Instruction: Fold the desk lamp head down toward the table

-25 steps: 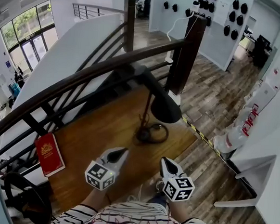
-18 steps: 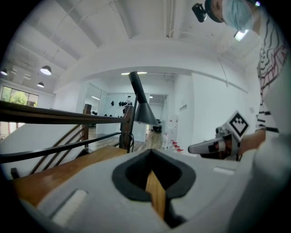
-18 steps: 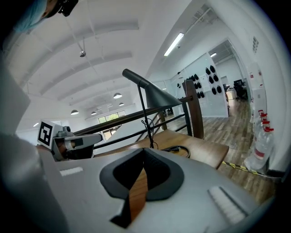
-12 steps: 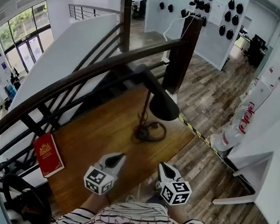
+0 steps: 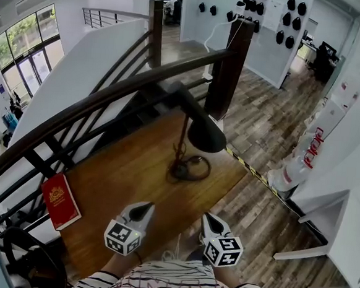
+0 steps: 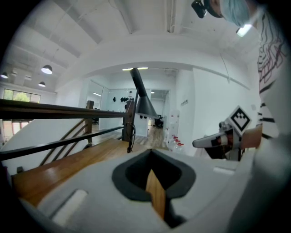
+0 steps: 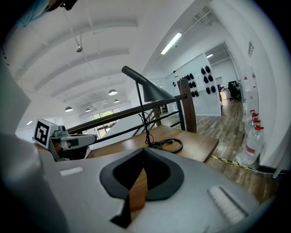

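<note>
A black desk lamp stands on the far part of the wooden table (image 5: 121, 179). Its cone shade (image 5: 204, 136) hangs tilted from a thin stem (image 5: 181, 140) over a round base (image 5: 179, 170) with a coiled cord (image 5: 196, 168). My left gripper (image 5: 144, 210) and right gripper (image 5: 210, 221) hover side by side at the table's near edge, well short of the lamp, both shut and empty. In the left gripper view the shade (image 6: 145, 105) is far ahead and the right gripper (image 6: 213, 142) is alongside. The right gripper view shows the shade (image 7: 157, 94), the base (image 7: 154, 145) and the left gripper (image 7: 77, 141).
A red book (image 5: 61, 200) lies at the table's left edge. A dark curved handrail (image 5: 109, 94) and its post (image 5: 232, 70) run behind the lamp. White bottles (image 5: 295, 174) and striped floor tape (image 5: 249, 166) are to the right.
Both grippers have slipped lower and back toward the person's body, still shut and side by side. The lamp stands as before.
</note>
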`<state>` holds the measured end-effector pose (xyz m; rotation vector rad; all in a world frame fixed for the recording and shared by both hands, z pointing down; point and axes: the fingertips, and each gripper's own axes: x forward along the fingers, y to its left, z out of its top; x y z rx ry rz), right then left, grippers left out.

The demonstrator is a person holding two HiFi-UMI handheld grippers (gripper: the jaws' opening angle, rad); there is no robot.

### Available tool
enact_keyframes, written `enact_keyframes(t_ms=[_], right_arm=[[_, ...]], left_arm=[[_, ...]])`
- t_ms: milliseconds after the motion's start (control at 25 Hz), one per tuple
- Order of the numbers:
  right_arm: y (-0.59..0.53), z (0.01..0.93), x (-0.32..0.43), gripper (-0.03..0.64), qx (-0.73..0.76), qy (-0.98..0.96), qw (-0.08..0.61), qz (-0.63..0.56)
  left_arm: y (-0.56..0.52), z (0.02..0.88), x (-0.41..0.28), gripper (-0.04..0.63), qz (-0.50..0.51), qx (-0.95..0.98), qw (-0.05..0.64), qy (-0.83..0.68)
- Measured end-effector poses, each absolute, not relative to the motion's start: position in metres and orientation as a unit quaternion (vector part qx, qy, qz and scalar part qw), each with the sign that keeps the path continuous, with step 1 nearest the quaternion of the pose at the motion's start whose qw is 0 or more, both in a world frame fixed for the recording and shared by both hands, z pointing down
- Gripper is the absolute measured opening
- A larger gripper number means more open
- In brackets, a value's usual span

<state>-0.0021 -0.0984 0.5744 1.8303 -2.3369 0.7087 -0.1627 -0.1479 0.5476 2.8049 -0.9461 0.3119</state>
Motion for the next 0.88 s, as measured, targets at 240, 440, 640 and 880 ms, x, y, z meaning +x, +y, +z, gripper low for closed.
enact_keyframes(t_ms=[240,440,640,880], right_arm=[[-0.088,0.575,0.0,0.002,0.61,-0.757,0.05,0.228],[-0.083,0.573,0.001,0.002,0.612,-0.756,0.05,0.226],[-0.08,0.572,0.0,0.002,0.609,-0.76,0.052,0.223],[-0.079,0.57,0.001,0.002,0.604,-0.764,0.055,0.22]], left_arm=[[-0.139,0.545,-0.162,0.002,0.101,0.94,0.073,-0.318],[-0.134,0.545,-0.16,0.002,0.1,0.941,0.071,-0.317],[-0.127,0.547,-0.159,0.002,0.101,0.94,0.072,-0.319],[-0.121,0.544,-0.156,0.002,0.094,0.94,0.066,-0.32]])
